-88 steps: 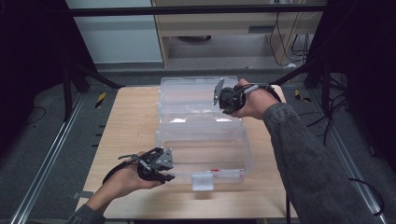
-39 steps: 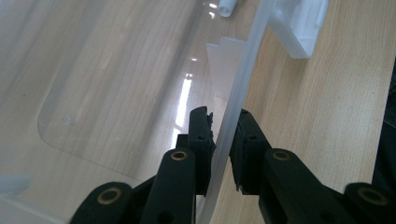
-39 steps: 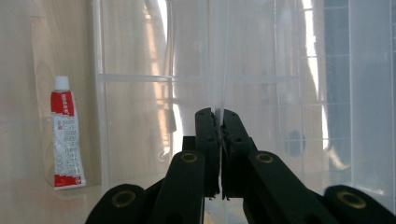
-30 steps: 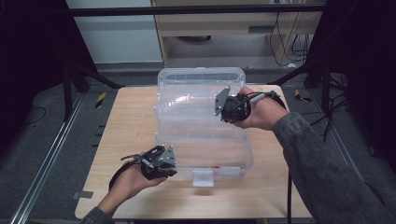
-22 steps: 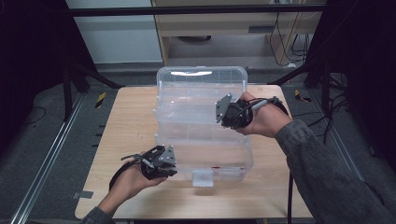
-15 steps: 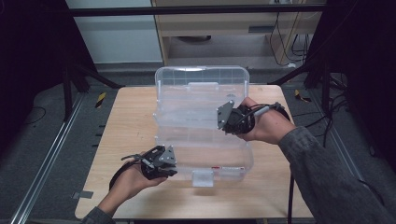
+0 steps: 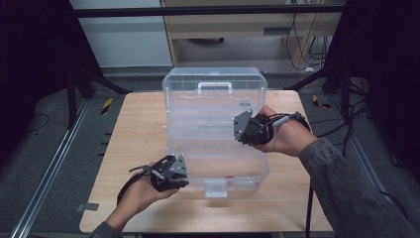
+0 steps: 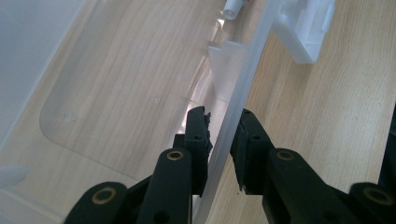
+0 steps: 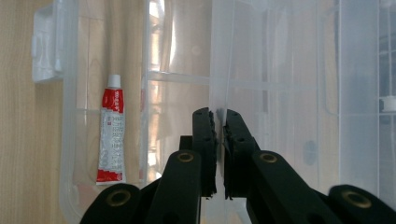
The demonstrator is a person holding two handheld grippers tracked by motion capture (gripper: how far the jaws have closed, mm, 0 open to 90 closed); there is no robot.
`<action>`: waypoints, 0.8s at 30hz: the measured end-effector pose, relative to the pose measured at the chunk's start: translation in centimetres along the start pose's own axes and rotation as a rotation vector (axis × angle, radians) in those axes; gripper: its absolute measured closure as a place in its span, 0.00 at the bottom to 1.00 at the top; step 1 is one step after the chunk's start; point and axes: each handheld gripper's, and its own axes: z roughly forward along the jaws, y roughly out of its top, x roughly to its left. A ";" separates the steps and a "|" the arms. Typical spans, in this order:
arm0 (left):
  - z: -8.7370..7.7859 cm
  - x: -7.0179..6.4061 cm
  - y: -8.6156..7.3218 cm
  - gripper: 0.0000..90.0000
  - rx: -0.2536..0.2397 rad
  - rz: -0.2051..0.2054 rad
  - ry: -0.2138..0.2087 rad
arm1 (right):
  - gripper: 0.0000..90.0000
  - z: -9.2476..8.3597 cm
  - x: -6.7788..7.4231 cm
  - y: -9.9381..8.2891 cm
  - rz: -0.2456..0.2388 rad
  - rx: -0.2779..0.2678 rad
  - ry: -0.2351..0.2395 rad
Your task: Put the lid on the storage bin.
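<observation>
Clear plastic organizer box (image 7: 213, 163) is sitting mid-table, lid (image 7: 214, 96) half raised. Left gripper (image 8: 223, 140) is pinching its wall at 7 o'clock; right gripper (image 9: 218, 122) is clamping the lid edge at 3 o'clock. Red-white tube (image 9: 112, 135) is showing blurred through the plastic, label unreadable.

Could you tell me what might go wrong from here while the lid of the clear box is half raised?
The right gripper pinches only the thin edge of the lid; it could slip and the lid drop. The left gripper straddles the base wall and may not steady the box if it slides. The red and white tube inside could roll about.
</observation>
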 end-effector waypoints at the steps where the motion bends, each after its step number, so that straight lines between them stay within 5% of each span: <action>1: 0.0 -0.1 0.1 0.86 -0.001 0.002 0.002 | 0.95 0.1 -0.1 0.0 0.003 0.003 -0.003; 5: 0.1 -0.2 0.0 0.86 -0.005 -0.017 -0.002 | 0.95 0.1 -0.1 -0.1 0.004 0.003 -0.002; 10: 0.1 -0.1 0.0 0.86 -0.007 0.014 0.004 | 0.96 -0.1 0.5 -0.2 -0.004 0.001 0.011; 23: 0.0 -0.1 -0.2 0.85 -0.016 0.012 0.008 | 0.95 -0.1 2.3 -0.7 -0.007 -0.019 0.016; 24: 0.1 -0.5 -0.3 0.85 -0.014 -0.039 0.005 | 0.95 -0.1 2.4 -0.7 -0.007 -0.018 0.017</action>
